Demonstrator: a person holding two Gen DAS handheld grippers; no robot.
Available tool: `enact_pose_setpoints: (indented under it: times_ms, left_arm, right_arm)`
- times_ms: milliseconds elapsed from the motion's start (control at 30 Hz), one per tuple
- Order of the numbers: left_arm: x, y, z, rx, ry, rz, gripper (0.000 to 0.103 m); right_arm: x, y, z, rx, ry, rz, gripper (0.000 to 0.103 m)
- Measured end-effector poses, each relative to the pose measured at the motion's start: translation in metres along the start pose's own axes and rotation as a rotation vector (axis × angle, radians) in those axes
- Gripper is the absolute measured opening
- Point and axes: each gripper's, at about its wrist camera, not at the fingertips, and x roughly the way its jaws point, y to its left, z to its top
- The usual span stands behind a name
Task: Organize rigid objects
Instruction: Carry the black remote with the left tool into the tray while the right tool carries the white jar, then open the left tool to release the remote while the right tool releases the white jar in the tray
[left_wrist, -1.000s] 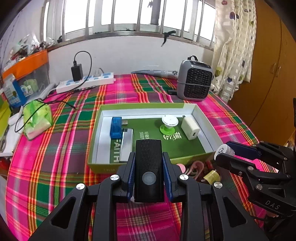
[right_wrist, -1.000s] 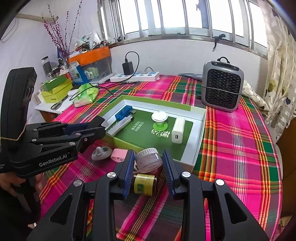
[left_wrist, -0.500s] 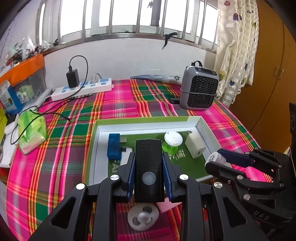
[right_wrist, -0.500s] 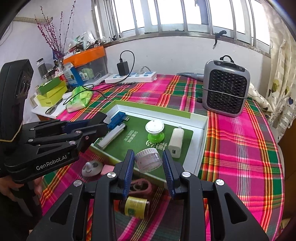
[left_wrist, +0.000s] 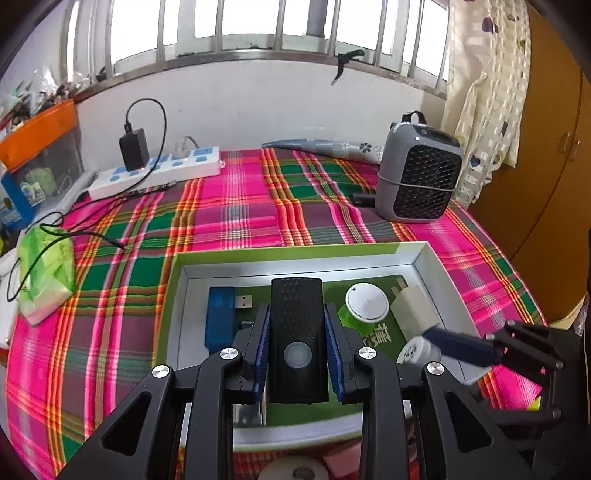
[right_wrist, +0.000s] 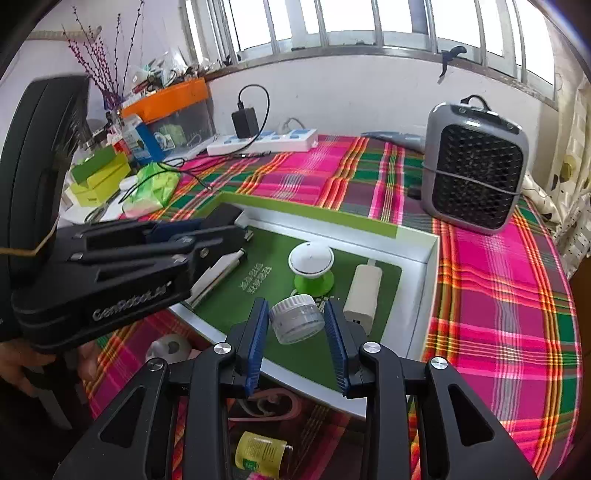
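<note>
My left gripper (left_wrist: 297, 328) is shut on a black rectangular device (left_wrist: 297, 332) and holds it over the green-floored tray (left_wrist: 280, 254). My right gripper (right_wrist: 295, 325) is shut on a small clear jar with a white lid (right_wrist: 295, 323), held over the tray's (right_wrist: 417, 254) near right part. In the tray lie a blue USB stick (left_wrist: 221, 321), a silver bar (right_wrist: 216, 273), a white and green round stand (right_wrist: 312, 266) and a white charger (right_wrist: 364, 293). The right gripper with the jar (left_wrist: 419, 349) shows in the left wrist view.
In front of the tray lie a grey round piece (right_wrist: 168, 347), a pink curly clip (right_wrist: 269, 404) and a yellow-labelled bottle (right_wrist: 262, 452). A grey fan heater (right_wrist: 472, 170) stands at the back right. A power strip (left_wrist: 155, 171) and a green packet (left_wrist: 42, 273) lie to the left.
Both grippers have moved forward and now hang over the tray, each still holding its object. The loose items in front of the tray have slid lower in view.
</note>
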Motion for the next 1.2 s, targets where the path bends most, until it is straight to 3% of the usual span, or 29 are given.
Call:
enact_pose_setpoints:
  times_ms: [500, 1200]
  left_arm:
    - [0.033, 0.002, 0.004, 0.002, 0.052, 0.021, 0.026]
    - [0.048, 0.001, 0.001, 0.008, 0.088, 0.023, 0.026]
  right_arm:
    - [0.019, -0.002, 0.0, -0.011, 0.036, -0.014, 0.033]
    - [0.025, -0.002, 0.0, -0.017, 0.042, -0.03, 0.033]
